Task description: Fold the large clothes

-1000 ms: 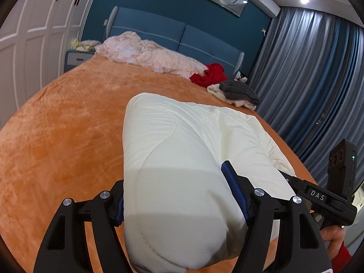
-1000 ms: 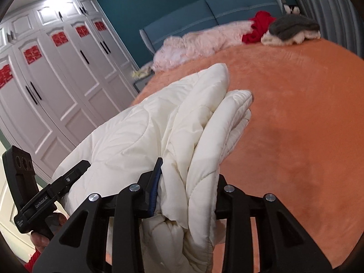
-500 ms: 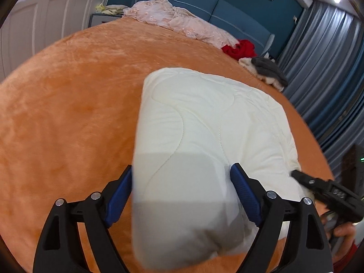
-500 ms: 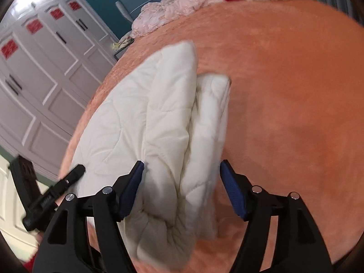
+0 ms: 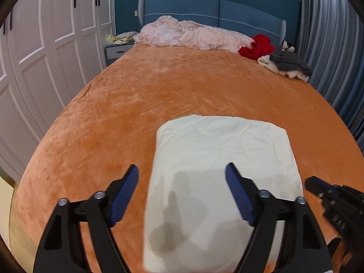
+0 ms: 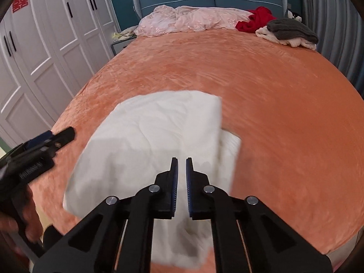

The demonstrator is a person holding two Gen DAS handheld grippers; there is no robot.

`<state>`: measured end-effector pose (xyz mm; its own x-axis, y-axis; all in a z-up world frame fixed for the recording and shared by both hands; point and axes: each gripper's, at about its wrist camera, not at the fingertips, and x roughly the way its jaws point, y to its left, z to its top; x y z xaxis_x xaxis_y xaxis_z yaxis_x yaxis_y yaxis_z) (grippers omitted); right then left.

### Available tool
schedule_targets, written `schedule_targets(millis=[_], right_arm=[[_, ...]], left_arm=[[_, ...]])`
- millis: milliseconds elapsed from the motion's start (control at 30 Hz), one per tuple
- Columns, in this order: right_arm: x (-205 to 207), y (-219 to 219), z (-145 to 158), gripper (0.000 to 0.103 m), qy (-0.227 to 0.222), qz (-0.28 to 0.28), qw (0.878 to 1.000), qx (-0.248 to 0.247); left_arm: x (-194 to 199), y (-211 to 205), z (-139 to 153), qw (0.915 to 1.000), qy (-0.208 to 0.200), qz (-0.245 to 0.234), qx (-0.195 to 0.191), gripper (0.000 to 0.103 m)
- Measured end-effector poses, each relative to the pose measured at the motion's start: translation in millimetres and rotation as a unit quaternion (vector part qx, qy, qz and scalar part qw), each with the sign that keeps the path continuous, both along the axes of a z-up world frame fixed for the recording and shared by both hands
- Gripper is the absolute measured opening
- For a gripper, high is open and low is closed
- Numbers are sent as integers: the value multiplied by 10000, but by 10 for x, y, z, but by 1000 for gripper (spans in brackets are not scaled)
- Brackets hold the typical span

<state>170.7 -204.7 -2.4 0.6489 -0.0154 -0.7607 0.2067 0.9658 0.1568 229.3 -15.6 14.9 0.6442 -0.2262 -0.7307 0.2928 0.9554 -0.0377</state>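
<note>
A cream quilted garment lies folded into a thick rectangle on the orange bedspread, near the foot of the bed. It also shows in the right wrist view. My left gripper is open and empty, held above the garment's near end. My right gripper is shut on nothing, its jaws nearly touching, above the garment's near right part. Each gripper shows at the edge of the other's view, the right one and the left one.
At the head of the bed lie a pink crumpled cover, a red garment and a grey and cream pile. White wardrobe doors stand on the left, grey curtains on the right.
Both grippers let go of the cream garment and pulled back above it. The garment now lies flat on the bed. The right gripper has shut empty.
</note>
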Motion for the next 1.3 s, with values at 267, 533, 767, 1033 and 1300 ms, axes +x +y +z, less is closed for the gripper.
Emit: schedule_targets(millis=[267,533,767,1033,1300], right_arm=[[570,37,-489,5,301,-333,9988,172],[875,119,-872,2,254,-78,9985,-480],[955,151,-1031,2,65,21,9978,-660],[1034,79,-1115,1,-60,55,9986,-528],[1023,58,-1153,1,-185,52,9989,-427]], left_arm=[[451,-283,-600,9979,457,139,448,45],[608,-348,-922,9983,361,323,333,46],[666,-333,-1110,9987,189,440,164,46],[730,-379,-1191,9983,78,553,148,46],[735,-411,-1228,9979,-33,608,233,47]])
